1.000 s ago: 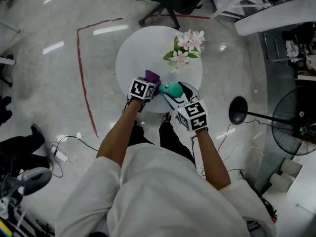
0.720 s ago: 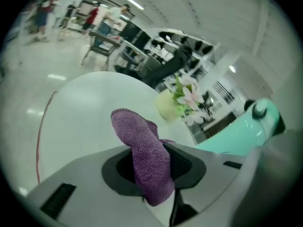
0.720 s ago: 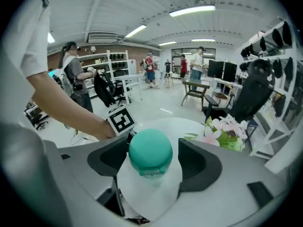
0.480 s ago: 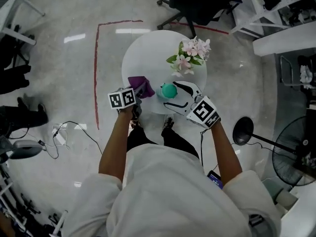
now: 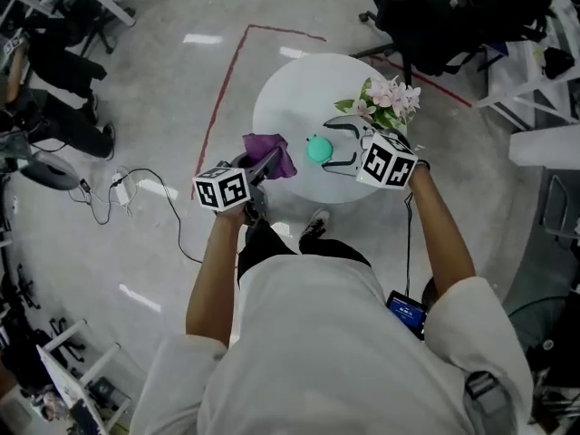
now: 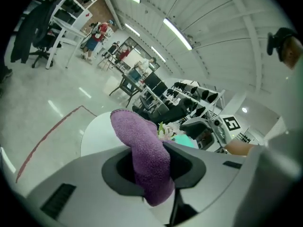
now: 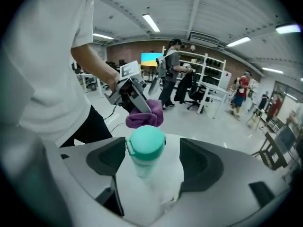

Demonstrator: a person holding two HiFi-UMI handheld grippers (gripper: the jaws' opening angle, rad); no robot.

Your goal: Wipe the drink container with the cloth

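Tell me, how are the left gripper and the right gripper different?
The left gripper's jaws are shut on the purple cloth; the right gripper's jaws have just been opening and stand apart round the bottle without squeezing it. The left gripper is mostly off the table's edge; the right gripper is over the table. Both point towards the table.

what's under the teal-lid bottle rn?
White round table. The bottle stands upright on it between the right gripper's jaws, which have just been opening and stand apart. Its own base hides the spot directly beneath.
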